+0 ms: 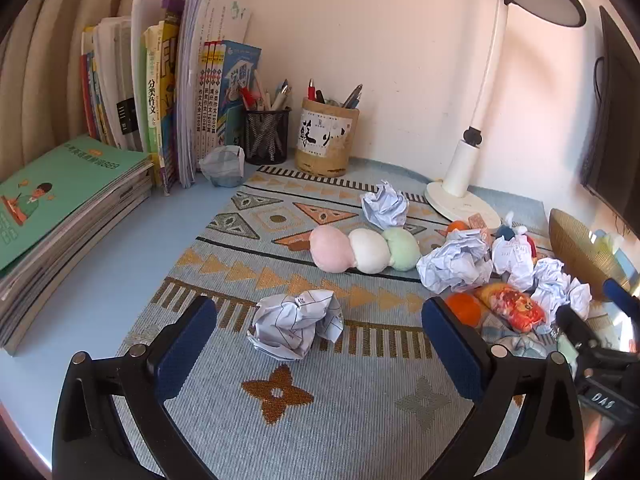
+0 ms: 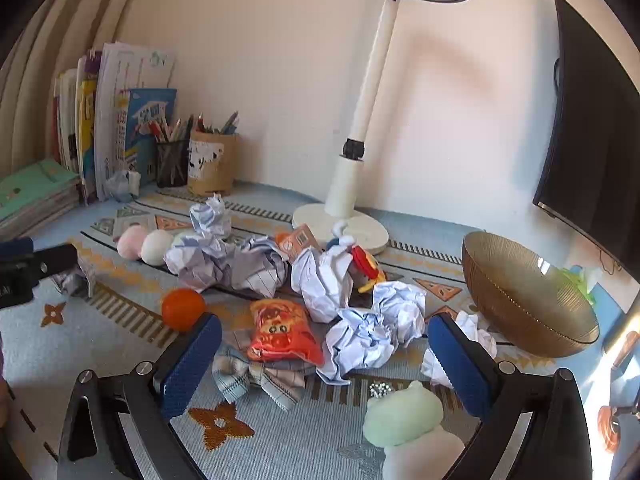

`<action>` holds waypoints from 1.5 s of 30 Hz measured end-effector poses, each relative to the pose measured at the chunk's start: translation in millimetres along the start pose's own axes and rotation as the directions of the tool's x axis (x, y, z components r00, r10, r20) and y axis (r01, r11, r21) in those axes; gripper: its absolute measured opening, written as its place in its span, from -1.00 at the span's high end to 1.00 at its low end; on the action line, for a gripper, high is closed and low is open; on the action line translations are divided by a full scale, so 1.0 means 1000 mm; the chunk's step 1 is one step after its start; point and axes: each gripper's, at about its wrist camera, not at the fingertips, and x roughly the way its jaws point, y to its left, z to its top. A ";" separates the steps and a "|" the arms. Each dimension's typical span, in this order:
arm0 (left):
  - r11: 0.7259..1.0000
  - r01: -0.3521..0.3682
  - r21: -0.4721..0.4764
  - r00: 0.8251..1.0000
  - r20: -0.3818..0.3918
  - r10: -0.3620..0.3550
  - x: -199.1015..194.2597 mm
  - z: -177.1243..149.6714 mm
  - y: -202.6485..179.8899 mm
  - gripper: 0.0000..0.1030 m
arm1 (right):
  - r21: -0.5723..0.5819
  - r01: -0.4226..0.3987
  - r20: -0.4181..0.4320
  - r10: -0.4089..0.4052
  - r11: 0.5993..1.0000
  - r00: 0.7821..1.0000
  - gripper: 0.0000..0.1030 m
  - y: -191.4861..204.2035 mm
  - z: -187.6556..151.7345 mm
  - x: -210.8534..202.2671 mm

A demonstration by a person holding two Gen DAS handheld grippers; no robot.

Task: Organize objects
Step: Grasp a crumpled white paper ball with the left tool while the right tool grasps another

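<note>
Two open claws over a messy desk mat

The left gripper [image 1: 319,344] was wide open and held nothing; a paper ball [image 1: 297,325] lay on the mat [image 1: 360,400] between its fingers. The right gripper [image 2: 325,364] was wide open too, above a red snack bag [image 2: 284,334], with a gold bowl [image 2: 528,300] far right.

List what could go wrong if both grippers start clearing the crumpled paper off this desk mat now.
1. The right gripper, open, faces a tight pile: closing on a paper ball may also catch the orange snack packet or the checked bow.
2. The orange ball beside its finger could roll if nudged.
3. The left gripper has a lone paper wad; it looks light and may slide away.
</note>
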 end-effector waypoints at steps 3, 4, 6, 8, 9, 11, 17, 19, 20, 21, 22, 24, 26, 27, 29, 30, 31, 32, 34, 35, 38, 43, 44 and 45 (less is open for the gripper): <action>0.999 -0.030 -0.019 0.999 -0.029 0.029 0.008 -0.004 0.002 -0.99 | 0.043 -0.071 -0.015 0.071 0.997 0.997 -1.00 -0.010 -0.008 0.004; 0.998 -0.052 -0.020 0.997 -0.050 0.051 0.011 -0.006 0.002 -0.99 | 0.059 -0.076 -0.018 0.077 0.995 0.997 -1.00 -0.013 -0.011 0.005; 0.997 -0.078 -0.015 0.995 -0.064 0.077 0.013 -0.007 0.000 -0.99 | 0.075 -0.090 -0.020 0.091 0.993 0.996 -1.00 -0.016 -0.013 0.005; 0.994 -0.109 -0.003 0.992 -0.065 0.108 0.012 -0.009 -0.002 -0.99 | 0.076 -0.085 -0.010 0.086 0.994 0.996 -1.00 -0.015 -0.013 0.002; 0.993 -0.119 0.003 0.990 -0.073 0.119 0.013 -0.008 -0.001 -0.99 | 0.072 -0.086 -0.007 0.087 0.994 0.996 -1.00 -0.014 -0.014 0.000; 0.992 -0.130 0.010 0.988 -0.089 0.130 0.015 -0.008 0.000 -0.99 | 0.066 -0.092 -0.009 0.093 0.994 0.996 -1.00 -0.013 -0.014 0.000; 0.991 -0.132 0.009 0.985 -0.110 0.132 0.016 -0.006 0.002 -0.99 | 0.074 -0.120 -0.034 0.123 0.990 0.992 -1.00 -0.014 -0.017 0.008; 0.992 -0.125 0.003 0.986 -0.109 0.125 0.014 -0.004 0.003 -0.99 | 0.074 -0.129 -0.032 0.132 0.989 0.991 -1.00 -0.013 -0.018 0.007; 0.992 -0.123 -0.001 0.987 -0.107 0.122 0.013 -0.003 0.004 -0.99 | 0.071 -0.132 -0.032 0.135 0.989 0.990 -1.00 -0.012 -0.018 0.006; 0.992 -0.122 -0.006 0.987 -0.108 0.121 0.013 -0.003 0.004 -0.99 | 0.066 -0.138 -0.032 0.140 0.988 0.990 -1.00 -0.012 -0.019 0.007; 0.993 -0.121 -0.011 0.987 -0.111 0.119 0.013 -0.002 0.004 -0.99 | 0.061 -0.143 -0.035 0.145 0.988 0.989 -1.00 -0.011 -0.019 0.007; 0.994 -0.104 -0.019 0.988 -0.116 0.101 0.014 -0.002 0.005 -0.99 | 0.049 -0.139 -0.050 0.142 0.989 0.989 -1.00 -0.008 -0.019 0.010; 0.995 -0.097 -0.024 0.988 -0.122 0.093 0.015 -0.001 0.005 -0.99 | 0.042 -0.135 -0.072 0.137 0.990 0.988 -1.00 -0.005 -0.019 0.014; 0.996 -0.091 -0.025 0.988 -0.128 0.087 0.016 -0.001 0.005 -0.99 | 0.043 -0.137 -0.081 0.140 0.990 0.987 -1.00 -0.005 -0.019 0.016; 0.996 -0.092 -0.024 0.985 -0.147 0.087 0.020 -0.001 0.005 -0.99 | 0.051 -0.143 -0.093 0.147 0.988 0.985 -1.00 -0.006 -0.019 0.019; 0.995 -0.096 -0.023 0.983 -0.158 0.091 0.022 -0.002 0.004 -0.99 | 0.055 -0.143 -0.097 0.148 0.988 0.984 -1.00 -0.006 -0.019 0.020; 0.995 -0.094 -0.020 0.982 -0.164 0.090 0.024 -0.002 0.003 -0.99 | 0.057 -0.143 -0.102 0.148 0.988 0.984 -1.00 -0.006 -0.019 0.021; 0.996 -0.090 -0.017 0.982 -0.165 0.087 0.024 -0.002 0.002 -0.99 | 0.055 -0.141 -0.107 0.147 0.988 0.983 -1.00 -0.005 -0.019 0.022; 0.995 -0.095 -0.013 0.983 -0.158 0.092 0.023 -0.003 0.002 -0.99 | 0.041 -0.133 -0.113 0.137 0.990 0.984 -1.00 -0.003 -0.020 0.023; 0.995 -0.099 -0.012 0.983 -0.157 0.096 0.022 -0.003 0.002 -0.99 | 0.031 -0.127 -0.114 0.130 0.991 0.985 -1.00 -0.001 -0.020 0.022; 0.994 -0.111 -0.023 0.981 -0.165 0.106 0.023 -0.003 0.004 -0.99 | 0.013 -0.119 -0.105 0.119 0.993 0.987 -1.00 0.002 -0.020 0.020; 0.992 -0.120 -0.034 0.981 -0.159 0.113 0.020 -0.003 0.007 -0.99 | 0.051 -0.224 -0.172 0.229 0.973 0.958 -1.00 -0.001 -0.004 0.019; 0.991 -0.131 -0.030 0.979 -0.160 0.124 0.020 -0.003 0.006 -0.99 | 0.080 -0.252 -0.170 0.262 0.964 0.950 -1.00 -0.004 0.008 0.017; 0.990 -0.139 -0.024 0.978 -0.158 0.134 0.019 -0.003 0.005 -0.99 | 0.108 -0.282 -0.162 0.296 0.954 0.941 -1.00 -0.006 0.023 0.014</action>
